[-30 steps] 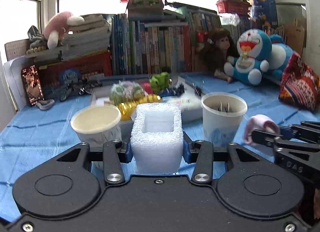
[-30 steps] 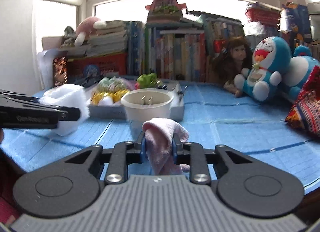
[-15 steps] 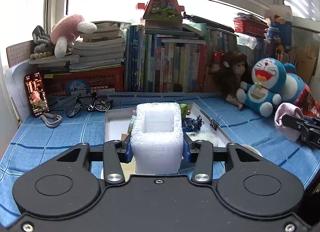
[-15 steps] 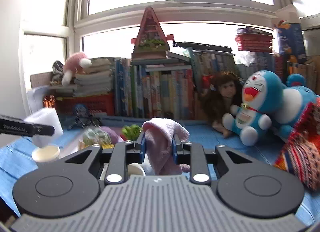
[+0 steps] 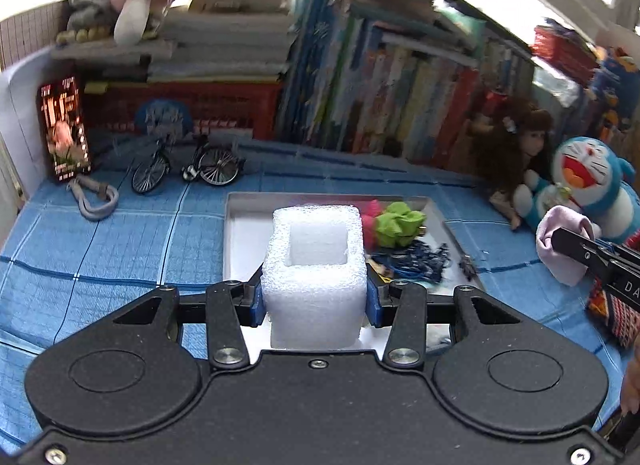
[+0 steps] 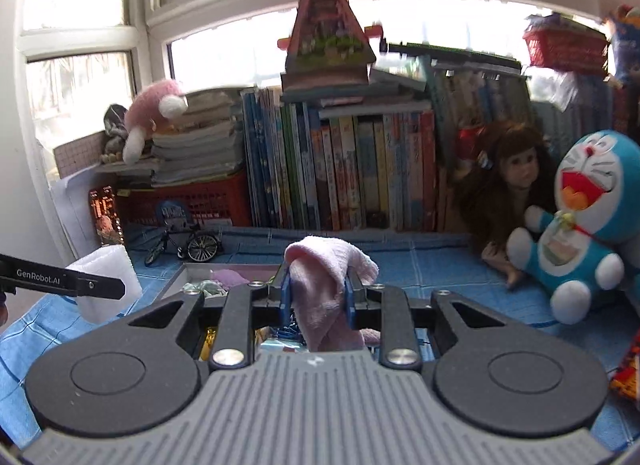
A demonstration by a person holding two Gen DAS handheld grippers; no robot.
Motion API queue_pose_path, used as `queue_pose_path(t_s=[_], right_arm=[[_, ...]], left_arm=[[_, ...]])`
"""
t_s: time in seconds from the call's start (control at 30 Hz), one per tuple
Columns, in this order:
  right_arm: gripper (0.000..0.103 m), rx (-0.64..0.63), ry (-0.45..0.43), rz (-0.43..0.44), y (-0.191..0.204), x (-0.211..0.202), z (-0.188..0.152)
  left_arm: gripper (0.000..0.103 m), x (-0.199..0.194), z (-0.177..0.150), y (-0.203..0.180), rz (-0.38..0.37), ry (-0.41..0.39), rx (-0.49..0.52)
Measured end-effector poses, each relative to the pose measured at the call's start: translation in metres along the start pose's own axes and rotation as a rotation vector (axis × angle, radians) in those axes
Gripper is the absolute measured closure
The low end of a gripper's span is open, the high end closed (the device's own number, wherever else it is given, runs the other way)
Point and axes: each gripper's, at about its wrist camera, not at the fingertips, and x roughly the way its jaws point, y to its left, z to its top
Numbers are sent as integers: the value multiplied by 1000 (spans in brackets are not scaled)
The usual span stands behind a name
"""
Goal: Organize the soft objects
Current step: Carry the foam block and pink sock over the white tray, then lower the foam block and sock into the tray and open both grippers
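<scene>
Left tool (image 5: 315, 297) clenched on a white foam block (image 5: 316, 265), blue pads pressed against both of its side walls. Block hollow at the top, square recess facing up, held upright above the near end of a shallow white tray (image 5: 234, 233). Inside the tray, right of the block: a green soft toy (image 5: 398, 225), something pink just behind it, and a dark blue tangle (image 5: 416, 263) nearer the front. Tray resting on a blue checked cloth over the surface (image 5: 120, 249). Farther back on the cloth, a small model bicycle (image 5: 186, 169), a grey carabiner (image 5: 94, 201) and a phone (image 5: 64, 129) propped upright with its screen lit. Row of books (image 5: 400, 89) along the back. At the right edge, a brown-haired doll (image 5: 508, 145) beside a blue cat plush (image 5: 588, 185), and the right tool (image 5: 560, 243) grasping a pale pink cloth (image 5: 560, 245).

Right wrist view: right tool (image 6: 316, 297) closed on the pale pink cloth (image 6: 328, 281), fabric bunched between the blue pads, draped over the top and hanging down below them. Held above the tray (image 6: 188, 271), whose far left corner shows past the tool with soft pale items inside. At the left, left tool's finger (image 6: 66, 279) crossing in front of the foam block (image 6: 104, 285). Bicycle (image 6: 184, 247) behind the tray, books (image 6: 340, 169) against the window, a triangular house model (image 6: 324, 37) on top of them. Pink plush (image 6: 152, 117) perched on stacked books at the left; doll (image 6: 508, 181) and blue cat plush (image 6: 580, 225) at the right, touching each other.
</scene>
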Motion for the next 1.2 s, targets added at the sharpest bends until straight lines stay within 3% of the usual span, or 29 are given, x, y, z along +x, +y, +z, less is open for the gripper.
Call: queue_pose_path(t_s=[0.43, 0.63, 0.97, 1.2], right_arm=[[73, 54, 163, -16, 7, 80, 17], [73, 78, 239, 18, 17, 104, 15], [73, 27, 313, 31, 44, 134, 6], [73, 69, 355, 34, 48, 155, 3]], left_arm=[[60, 70, 24, 23, 19, 127, -73], [60, 95, 27, 25, 9, 182, -101], [60, 125, 30, 19, 18, 238, -89], [61, 139, 29, 22, 16, 262, -102]])
